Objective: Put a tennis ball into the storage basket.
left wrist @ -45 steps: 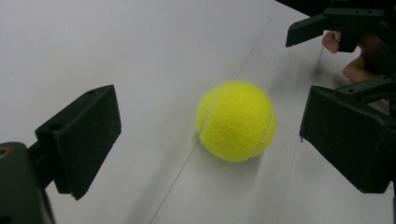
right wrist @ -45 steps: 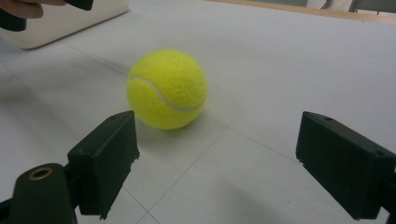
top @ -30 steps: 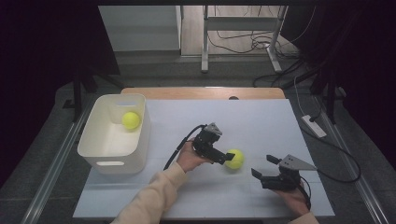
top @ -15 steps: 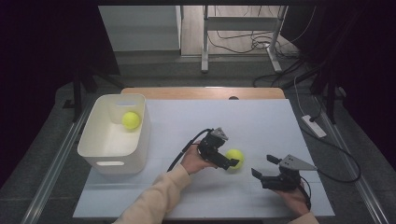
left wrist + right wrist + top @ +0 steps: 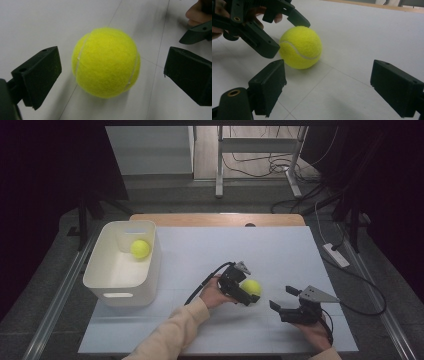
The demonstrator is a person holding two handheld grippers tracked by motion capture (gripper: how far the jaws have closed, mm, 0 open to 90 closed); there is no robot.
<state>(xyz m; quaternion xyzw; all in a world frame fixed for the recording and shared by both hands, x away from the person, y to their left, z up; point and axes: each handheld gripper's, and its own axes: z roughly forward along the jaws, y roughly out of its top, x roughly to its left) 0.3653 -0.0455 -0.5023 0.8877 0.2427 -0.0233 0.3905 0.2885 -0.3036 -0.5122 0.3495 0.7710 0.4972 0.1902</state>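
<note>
Tennis ball on pale tabletop; dark room, floor cables

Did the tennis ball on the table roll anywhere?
No. The tennis ball stays put, as far from the white bin as before, between the open left claw.

On the table, a tennis ball lies right of centre, between the jaws of my left gripper, a gap on each side of it. My right gripper sits just to the ball's right and nearer to me. A bin stands at the table's left side, well apart, and a second ball lies in its far part.
</note>
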